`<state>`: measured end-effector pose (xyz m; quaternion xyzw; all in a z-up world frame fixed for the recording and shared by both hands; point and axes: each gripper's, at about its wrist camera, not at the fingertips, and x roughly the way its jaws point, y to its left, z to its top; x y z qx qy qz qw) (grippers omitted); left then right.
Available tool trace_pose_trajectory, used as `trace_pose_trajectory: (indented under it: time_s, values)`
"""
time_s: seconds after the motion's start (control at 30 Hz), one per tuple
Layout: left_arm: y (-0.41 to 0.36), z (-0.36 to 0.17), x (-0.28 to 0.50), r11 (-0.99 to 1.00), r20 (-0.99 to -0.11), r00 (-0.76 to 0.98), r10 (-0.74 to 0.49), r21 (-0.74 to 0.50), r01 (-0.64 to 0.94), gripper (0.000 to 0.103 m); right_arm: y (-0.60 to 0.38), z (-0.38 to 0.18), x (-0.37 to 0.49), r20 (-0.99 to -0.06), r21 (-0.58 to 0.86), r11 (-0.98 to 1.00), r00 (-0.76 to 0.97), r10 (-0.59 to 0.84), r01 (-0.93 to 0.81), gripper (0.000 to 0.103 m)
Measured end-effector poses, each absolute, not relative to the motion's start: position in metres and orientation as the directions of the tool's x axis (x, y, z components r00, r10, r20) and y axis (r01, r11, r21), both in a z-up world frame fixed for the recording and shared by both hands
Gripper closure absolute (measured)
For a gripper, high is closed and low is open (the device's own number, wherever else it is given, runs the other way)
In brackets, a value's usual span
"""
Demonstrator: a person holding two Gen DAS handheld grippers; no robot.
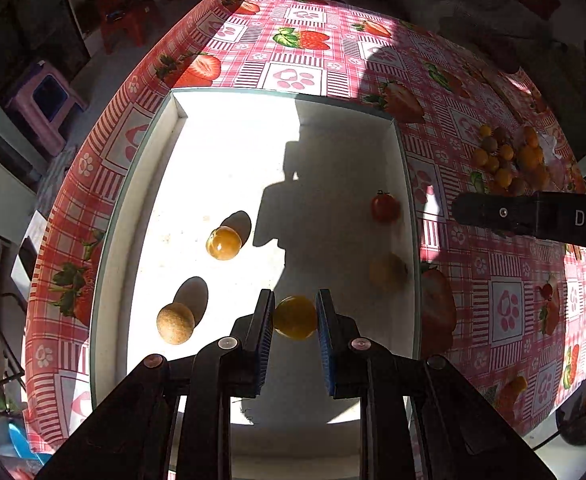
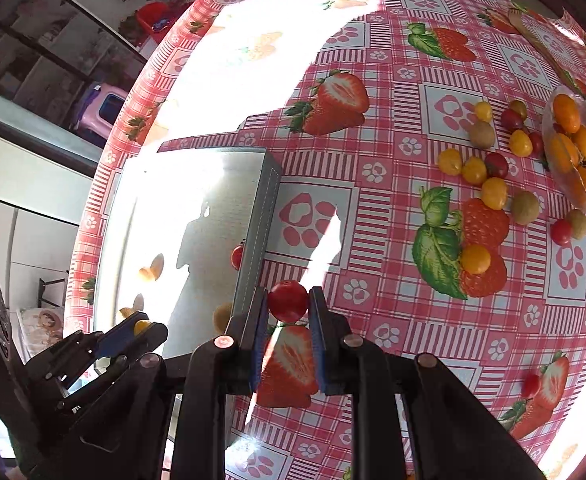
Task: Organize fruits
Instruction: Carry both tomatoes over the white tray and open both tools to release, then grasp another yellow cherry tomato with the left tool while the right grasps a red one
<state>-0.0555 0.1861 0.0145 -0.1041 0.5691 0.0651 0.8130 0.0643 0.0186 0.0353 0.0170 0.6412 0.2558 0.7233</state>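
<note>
My left gripper (image 1: 295,312) is shut on a yellow cherry tomato (image 1: 295,317) and hangs over the white box (image 1: 113,240). Inside the box lie a yellow tomato (image 1: 223,243), a brown kiwi-like fruit (image 1: 175,323), a red tomato (image 1: 385,208) and a pale fruit (image 1: 387,270) in shadow. My right gripper (image 2: 287,300) is shut on a red cherry tomato (image 2: 287,300), just right of the box's grey wall (image 2: 259,220). The left gripper (image 2: 143,326) shows at the lower left of the right wrist view. A heap of loose yellow, red and brown fruits (image 2: 489,168) lies on the cloth to the right.
A strawberry-print pink tablecloth (image 2: 373,80) covers the round table. A clear bag of orange fruits (image 2: 573,148) sits at the far right. Single fruits (image 2: 531,385) lie near the table edge. Plastic stools (image 1: 45,100) stand on the floor beyond the left edge. The right gripper's body (image 1: 533,216) juts in.
</note>
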Motion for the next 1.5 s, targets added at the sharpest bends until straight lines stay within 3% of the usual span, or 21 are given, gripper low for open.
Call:
trace_pose_trajectory:
  time_s: [0.4, 1.03, 1.07, 1.1, 1.13, 1.2, 1.27, 1.5]
  values:
    - [0.198, -0.008, -0.076, 0.966, -0.951, 0.309, 0.024, -0.057, -0.252, 0.080, 0.094, 0.011, 0.051, -0.927, 0.349, 0.822, -0.037, 0.373, -0.450, 0.081]
    - [0.181, -0.021, -0.073, 0.978, -0.956, 0.284, 0.071, 0.010, -0.209, 0.080, 0.121, -0.020, 0.043, -0.942, 0.322, 0.825, -0.072, 0.327, -0.464, 0.080]
    - [0.177, -0.021, -0.072, 0.978, -0.956, 0.283, 0.075, 0.016, -0.208, 0.079, 0.121, -0.020, 0.044, -0.940, 0.330, 0.824, -0.077, 0.333, -0.461, 0.078]
    - [0.176, -0.021, -0.072, 0.979, -0.957, 0.282, 0.073, 0.015, -0.203, 0.071, 0.120, -0.020, 0.046, -0.936, 0.341, 0.822, -0.083, 0.342, -0.455, 0.076]
    - [0.174, -0.021, -0.072, 0.980, -0.957, 0.281, 0.078, 0.021, -0.200, 0.044, 0.119, -0.021, 0.047, -0.933, 0.349, 0.821, -0.087, 0.349, -0.452, 0.072]
    - [0.172, -0.017, -0.074, 0.977, -0.943, 0.312, 0.111, 0.045, -0.210, 0.026, 0.118, -0.020, 0.046, -0.932, 0.351, 0.822, -0.083, 0.352, -0.449, 0.062]
    - [0.170, -0.016, -0.074, 0.979, -0.944, 0.312, 0.107, 0.045, -0.199, 0.026, 0.116, -0.018, 0.047, -0.928, 0.360, 0.822, -0.080, 0.363, -0.442, 0.045]
    - [0.160, -0.015, -0.065, 0.985, -0.954, 0.280, 0.109, 0.064, -0.163, 0.026, 0.099, 0.011, 0.058, -0.881, 0.448, 0.803, -0.040, 0.472, -0.393, 0.023]
